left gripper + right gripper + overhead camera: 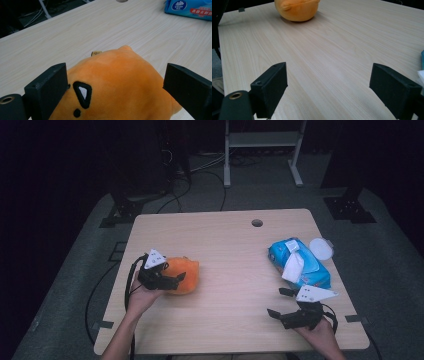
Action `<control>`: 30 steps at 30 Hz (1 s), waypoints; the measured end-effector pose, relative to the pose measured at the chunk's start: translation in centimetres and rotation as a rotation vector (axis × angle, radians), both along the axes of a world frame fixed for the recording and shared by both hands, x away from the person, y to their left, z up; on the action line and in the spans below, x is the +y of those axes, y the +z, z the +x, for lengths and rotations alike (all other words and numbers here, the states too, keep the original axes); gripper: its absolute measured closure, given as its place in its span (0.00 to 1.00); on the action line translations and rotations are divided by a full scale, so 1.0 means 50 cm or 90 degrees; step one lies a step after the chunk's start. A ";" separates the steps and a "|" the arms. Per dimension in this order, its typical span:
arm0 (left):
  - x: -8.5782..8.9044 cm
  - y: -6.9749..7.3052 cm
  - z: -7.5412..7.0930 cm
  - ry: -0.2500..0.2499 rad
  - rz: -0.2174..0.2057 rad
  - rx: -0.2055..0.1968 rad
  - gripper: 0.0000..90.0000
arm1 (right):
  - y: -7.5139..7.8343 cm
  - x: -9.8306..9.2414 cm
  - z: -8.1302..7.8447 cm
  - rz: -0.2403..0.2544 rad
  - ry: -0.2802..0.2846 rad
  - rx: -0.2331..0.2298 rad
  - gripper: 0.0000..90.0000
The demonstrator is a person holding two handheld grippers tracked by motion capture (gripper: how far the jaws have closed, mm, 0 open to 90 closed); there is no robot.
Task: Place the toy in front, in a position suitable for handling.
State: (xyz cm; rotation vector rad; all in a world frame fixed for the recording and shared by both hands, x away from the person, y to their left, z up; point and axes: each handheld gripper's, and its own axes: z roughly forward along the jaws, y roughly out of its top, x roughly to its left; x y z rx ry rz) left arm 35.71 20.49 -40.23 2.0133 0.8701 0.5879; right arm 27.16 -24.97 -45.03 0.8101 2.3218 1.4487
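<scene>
left gripper [172,279] at orange plush toy [184,274] on left side of table [225,245], fingers [47,87] apart, straddling toy, left one touching. right gripper [281,302] near front right edge, fingers [395,91] wide apart over bare wood.

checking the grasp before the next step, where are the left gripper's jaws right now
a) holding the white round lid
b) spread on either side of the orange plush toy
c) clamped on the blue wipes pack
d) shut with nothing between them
b: in the left gripper view the left gripper has its two black jaws spread wide with the orange plush toy between them, while the blue wipes pack lies far off across the table.
</scene>
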 end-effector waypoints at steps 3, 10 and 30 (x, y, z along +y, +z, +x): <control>-0.004 -0.008 0.010 0.008 0.010 0.005 0.06 | -0.001 -0.001 0.001 0.001 -0.001 0.004 0.15; -0.003 -0.024 0.018 0.022 0.023 0.013 0.09 | -0.001 -0.001 0.000 0.001 -0.001 0.005 0.15; -0.010 -0.035 0.019 0.049 0.054 0.009 0.46 | -0.001 0.000 -0.002 -0.005 0.000 0.003 0.15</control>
